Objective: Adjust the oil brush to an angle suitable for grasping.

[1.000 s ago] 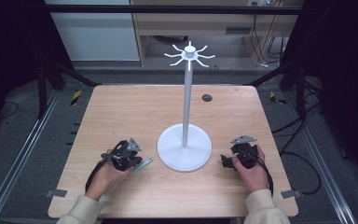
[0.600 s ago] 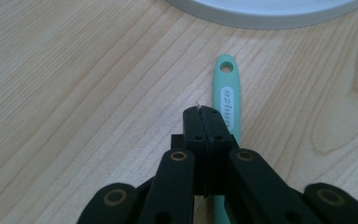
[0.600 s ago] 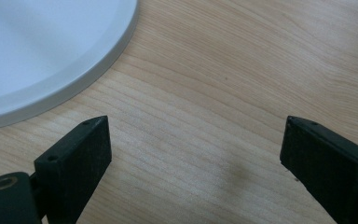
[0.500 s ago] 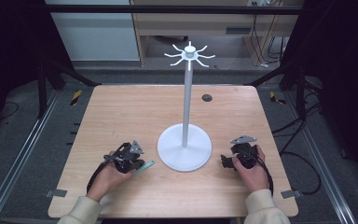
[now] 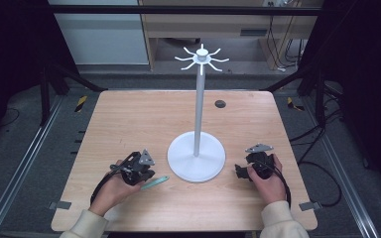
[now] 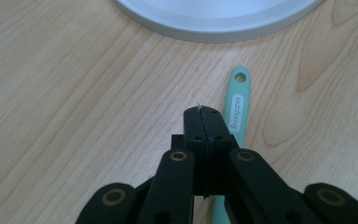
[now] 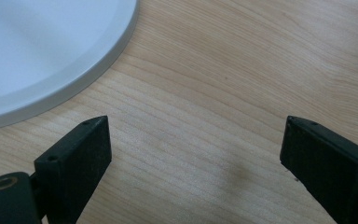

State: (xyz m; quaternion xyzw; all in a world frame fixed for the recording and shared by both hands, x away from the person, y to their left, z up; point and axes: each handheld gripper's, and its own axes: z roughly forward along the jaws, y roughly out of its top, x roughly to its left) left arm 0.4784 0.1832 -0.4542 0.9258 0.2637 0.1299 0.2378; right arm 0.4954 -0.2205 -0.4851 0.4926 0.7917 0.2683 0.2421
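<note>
Left gripper (image 5: 146,174): jaws pressed together, nothing held, near left.
Mint handle (image 6: 237,109): laid flat on table (image 5: 129,119), just right of those jaws.
Right gripper (image 5: 238,171): jaws spread wide, near right.
Stand base (image 5: 196,157): between both grippers, slightly farther.

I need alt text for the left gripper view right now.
The left gripper has its black jaws shut with nothing between them, just above a wooden table. A mint-green handle with a hanging hole lies on the table beside the jaws, and the white stand base curves across the top.
</note>
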